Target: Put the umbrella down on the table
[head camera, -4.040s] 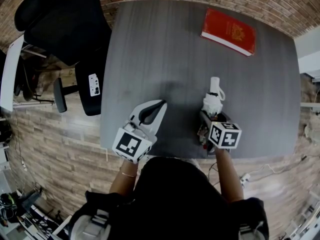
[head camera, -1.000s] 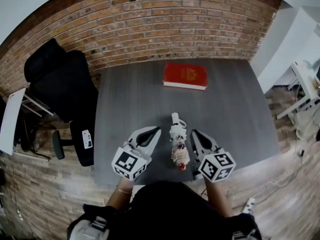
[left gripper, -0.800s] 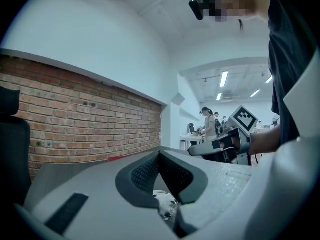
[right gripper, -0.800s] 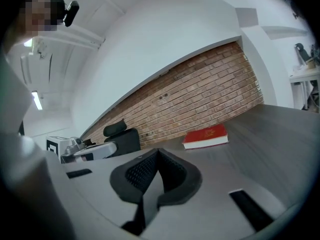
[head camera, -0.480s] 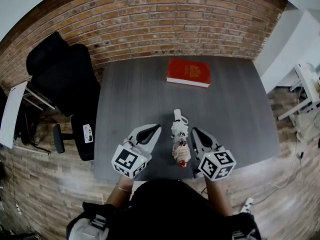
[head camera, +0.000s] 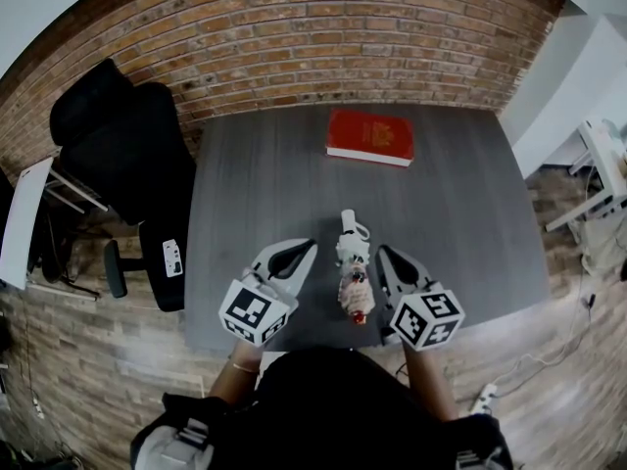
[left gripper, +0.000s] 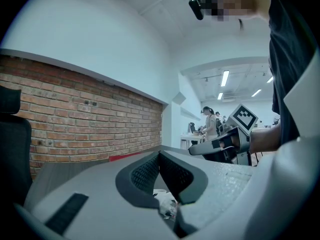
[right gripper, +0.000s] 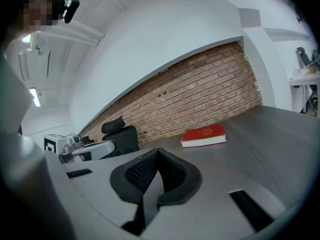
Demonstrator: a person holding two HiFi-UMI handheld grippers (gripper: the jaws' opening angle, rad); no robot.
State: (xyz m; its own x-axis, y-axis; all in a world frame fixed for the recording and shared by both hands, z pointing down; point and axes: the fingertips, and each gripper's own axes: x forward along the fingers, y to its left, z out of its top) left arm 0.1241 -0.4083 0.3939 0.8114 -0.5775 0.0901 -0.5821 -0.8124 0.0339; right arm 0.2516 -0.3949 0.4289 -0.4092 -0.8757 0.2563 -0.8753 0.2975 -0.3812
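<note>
- Now the umbrella (head camera: pixel 352 280) lies folded on the table (head camera: pixel 460 223), between the two grippers, just beside each and held by neither.
- Its white handle end points toward the red book (head camera: pixel 369 137); its other end is near the table's front edge.
- On the left gripper (head camera: pixel 306 247) the jaws are pressed together, nothing between them; the umbrella is at its right.
- On the right gripper (head camera: pixel 383 252) the jaws are also fully closed and empty; the umbrella is at its left.
</note>
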